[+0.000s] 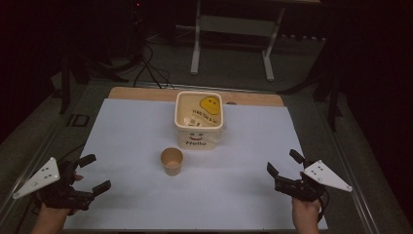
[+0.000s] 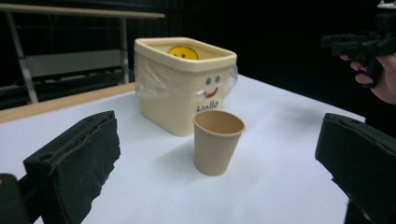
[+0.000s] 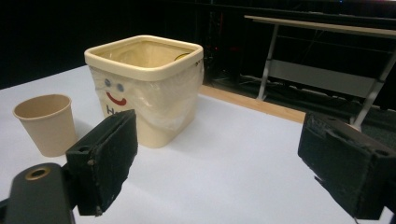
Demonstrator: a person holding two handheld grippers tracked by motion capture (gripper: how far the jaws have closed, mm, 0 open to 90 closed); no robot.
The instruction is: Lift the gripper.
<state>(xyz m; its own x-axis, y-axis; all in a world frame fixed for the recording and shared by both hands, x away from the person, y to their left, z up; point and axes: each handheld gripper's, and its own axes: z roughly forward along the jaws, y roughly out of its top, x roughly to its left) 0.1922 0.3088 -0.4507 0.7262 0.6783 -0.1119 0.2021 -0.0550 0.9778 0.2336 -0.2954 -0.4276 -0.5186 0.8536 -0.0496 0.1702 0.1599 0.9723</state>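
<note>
At the near edge of the tabletop (image 1: 122, 122), the left gripper (image 1: 92, 173) and the right gripper (image 1: 282, 163) both rest with fingers spread wide and empty, each aimed inward toward the middle. The paper cup (image 1: 172, 161) stands upright with its mouth up, ahead of and between the two grippers, well apart from both; the left gripper appears marginally nearer, with the cup centred between its fingers in the left gripper view. Just beyond the cup stands the cream bin (image 1: 199, 119), lined with a plastic bag.
</note>
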